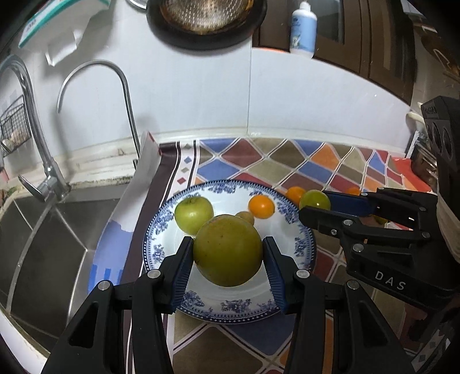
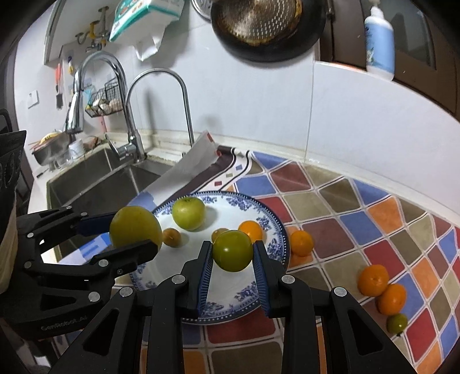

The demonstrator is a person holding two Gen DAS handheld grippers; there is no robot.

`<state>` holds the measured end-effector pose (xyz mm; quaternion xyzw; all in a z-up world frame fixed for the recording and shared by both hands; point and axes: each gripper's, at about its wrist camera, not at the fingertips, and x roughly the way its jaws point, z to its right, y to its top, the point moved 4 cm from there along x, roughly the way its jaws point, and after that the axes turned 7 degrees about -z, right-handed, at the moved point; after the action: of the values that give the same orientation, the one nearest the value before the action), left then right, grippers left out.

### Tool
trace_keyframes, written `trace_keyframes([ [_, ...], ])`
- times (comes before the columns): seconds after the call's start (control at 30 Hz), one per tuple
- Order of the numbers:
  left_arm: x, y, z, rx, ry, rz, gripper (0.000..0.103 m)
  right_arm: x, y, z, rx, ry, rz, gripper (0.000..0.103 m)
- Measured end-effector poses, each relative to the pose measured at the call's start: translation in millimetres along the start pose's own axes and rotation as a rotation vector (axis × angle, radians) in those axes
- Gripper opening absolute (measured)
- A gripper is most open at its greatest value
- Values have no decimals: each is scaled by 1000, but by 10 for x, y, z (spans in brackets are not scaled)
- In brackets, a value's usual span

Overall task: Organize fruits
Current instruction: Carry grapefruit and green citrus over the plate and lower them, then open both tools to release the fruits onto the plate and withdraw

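Observation:
A blue-and-white plate (image 1: pixel 302 247) (image 2: pixel 270 221) lies on the patterned mat. My left gripper (image 1: pixel 227 244) is shut on a large green fruit (image 1: pixel 227 250) (image 2: pixel 135 227) above the plate. My right gripper (image 2: pixel 233 250) is shut on a small green fruit (image 2: pixel 233 250) (image 1: pixel 314 200) over the plate's right part. On the plate lie a green apple (image 1: pixel 194 214) (image 2: pixel 188 213), an orange (image 1: pixel 261 206) (image 2: pixel 250 230) and small yellowish fruits (image 2: pixel 171 237). Off the plate to the right lie three oranges (image 2: pixel 301 243) (image 2: pixel 373 279) (image 2: pixel 391 298) and a small green fruit (image 2: pixel 397 322).
A steel sink (image 2: pixel 95 184) with two faucets (image 2: pixel 132 138) lies left of the mat. A white sheet (image 2: pixel 189 169) hangs over the sink's edge. A pan (image 2: pixel 267 26) hangs on the tiled wall and a white bottle (image 2: pixel 379 43) stands on a ledge.

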<state>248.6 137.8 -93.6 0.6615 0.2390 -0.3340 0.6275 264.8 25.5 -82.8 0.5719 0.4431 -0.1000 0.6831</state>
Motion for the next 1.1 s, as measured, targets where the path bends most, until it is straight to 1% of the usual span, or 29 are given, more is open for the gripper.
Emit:
trace_keyframes([
  [0.37, 345, -66, -53, -13, 8, -79, 48, 411, -49, 67, -4, 24, -81, 29],
  [0.63, 433, -79, -70, -24, 10, -109, 48, 522, -38, 92, 4, 30, -94, 29],
  [0.67, 406, -73, -72, -27, 12, -95, 49, 523, -36, 94, 6, 32, -95, 31],
  [0.7, 380, -60, -71, -27, 15, -85, 54, 522, -35, 99, 12, 33, -98, 33],
  [0.73, 354, -43, -69, -24, 19, -75, 57, 518, -33, 107, 18, 32, -100, 40],
  [0.77, 321, -24, -65, -19, 25, -61, 59, 501, -33, 115, 24, 30, -96, 41],
  [0.83, 252, 1, -52, -6, 42, -40, 59, 461, -35, 123, 27, 22, -84, 41],
  [1.03, 68, 16, 16, 1, 52, -10, 64, 223, -66, 187, 47, -23, -52, 41],
  [1.1, -10, 15, 65, 12, 55, 7, 65, 120, -83, 214, 54, -43, -37, 43],
])
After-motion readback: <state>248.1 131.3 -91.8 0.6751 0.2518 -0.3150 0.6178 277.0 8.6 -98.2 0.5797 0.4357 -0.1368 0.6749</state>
